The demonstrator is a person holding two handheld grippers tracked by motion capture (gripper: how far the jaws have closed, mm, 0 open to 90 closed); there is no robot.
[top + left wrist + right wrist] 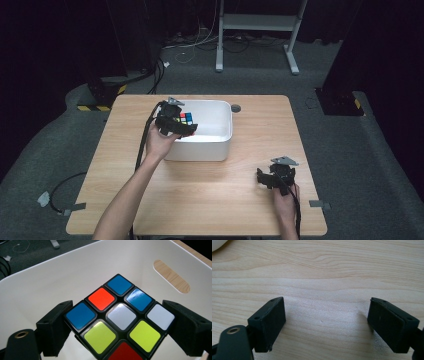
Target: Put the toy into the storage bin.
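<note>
Wooden table (210,190): L tongs (117,322) clamped on cube (117,315) over white bin (50,277), R tongs (327,322) apart.

Puzzle cube (117,317) with black frame and blue, orange-red, white, yellow-green and red stickers, plain white bin (220,137), black gripper jaws, pale wood-grain table (210,190), dark grey carpet floor (350,145)

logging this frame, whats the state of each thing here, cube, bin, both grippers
puzzle cube: scrambled, clamped between the left gripper's jaws, held inside the bin above its floor
white bin: upright on the table, open on top
left gripper: shut on the puzzle cube, over the bin
right gripper: open, jaws wide apart with nothing between them, low over the bare table
</note>
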